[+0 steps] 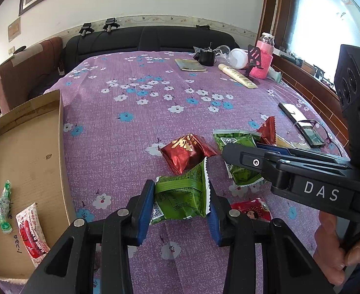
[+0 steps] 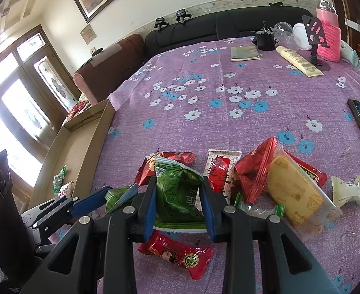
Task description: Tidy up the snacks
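On the purple flowered surface (image 1: 136, 103), both claws are gripping snack packets near the front edge. Left claw (image 1: 180, 201) is standing partly closed, its blue pads pressing both sides of a light green packet (image 1: 180, 196), which is tilting between the pads with its serrated end pointing up. Right claw (image 2: 178, 204) is likewise standing partly closed on a dark green packet (image 2: 177, 193), crumpling it slightly between the pads. In the left wrist view, the right claw (image 1: 238, 150) is reaching in from the right side, over a dark green packet (image 1: 236, 139) whose link to the held one cannot be told.

A shiny red packet (image 1: 183, 153) is lying just behind the light green one. A red candy wrapper (image 2: 177, 257) is lying on the surface directly under the right claw. To the right, a yellow cake in a clear wrapper (image 2: 295, 191), a red foil packet (image 2: 256, 171) and a cream candy (image 2: 347, 189) are lying close together.

A cardboard box (image 1: 28, 152) is sitting at the left edge of the surface, holding a green-white candy (image 1: 3, 208) and a red-white packet (image 1: 30, 232).
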The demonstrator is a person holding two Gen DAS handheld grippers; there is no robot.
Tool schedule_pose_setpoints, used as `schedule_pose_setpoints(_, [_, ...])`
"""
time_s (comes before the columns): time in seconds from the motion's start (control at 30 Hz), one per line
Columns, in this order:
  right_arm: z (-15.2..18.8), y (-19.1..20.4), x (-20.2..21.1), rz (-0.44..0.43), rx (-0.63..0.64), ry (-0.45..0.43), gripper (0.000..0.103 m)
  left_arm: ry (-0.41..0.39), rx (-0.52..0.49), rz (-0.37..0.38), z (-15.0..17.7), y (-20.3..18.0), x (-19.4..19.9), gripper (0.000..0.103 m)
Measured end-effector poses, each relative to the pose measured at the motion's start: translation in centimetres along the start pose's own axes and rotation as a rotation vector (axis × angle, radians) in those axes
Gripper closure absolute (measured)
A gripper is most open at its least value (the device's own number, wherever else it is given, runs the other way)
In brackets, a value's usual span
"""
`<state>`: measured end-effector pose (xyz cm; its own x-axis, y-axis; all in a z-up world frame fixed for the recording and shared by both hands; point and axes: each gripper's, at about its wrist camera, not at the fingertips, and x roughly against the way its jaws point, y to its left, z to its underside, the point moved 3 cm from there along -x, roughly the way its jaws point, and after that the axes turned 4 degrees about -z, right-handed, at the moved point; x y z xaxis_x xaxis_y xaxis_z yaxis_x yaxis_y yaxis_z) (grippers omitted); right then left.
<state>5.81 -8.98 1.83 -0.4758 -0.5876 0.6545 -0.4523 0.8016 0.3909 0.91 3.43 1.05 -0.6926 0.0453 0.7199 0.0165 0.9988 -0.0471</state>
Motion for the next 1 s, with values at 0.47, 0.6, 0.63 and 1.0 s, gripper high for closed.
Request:
schedule_pose_setpoints(0.47, [-0.2, 0.0, 0.3, 0.004, 0.005, -0.01, 0.071, -0.019, -0.004, 0.005, -0.1, -0.1, 0.4, 0.062])
schedule_pose_setpoints(0.6, [-0.1, 0.4, 0.7, 0.0, 0.011, -0.021, 0.071, -0.022, -0.002, 0.004, -0.1, -0.1, 0.4, 0.062])
schedule_pose_setpoints(0.63, [-0.1, 0.5, 0.8, -0.001, 0.013, -0.023, 0.071, -0.023, -0.002, 0.004, -0.1, -0.1, 0.4, 0.062])
schedule_pose_setpoints(1.0, [-0.3, 0.6, 1.0, 0.005, 0.012, -0.034, 0.071, -0.028, -0.005, 0.002, -0.1, -0.1, 0.4, 0.062])
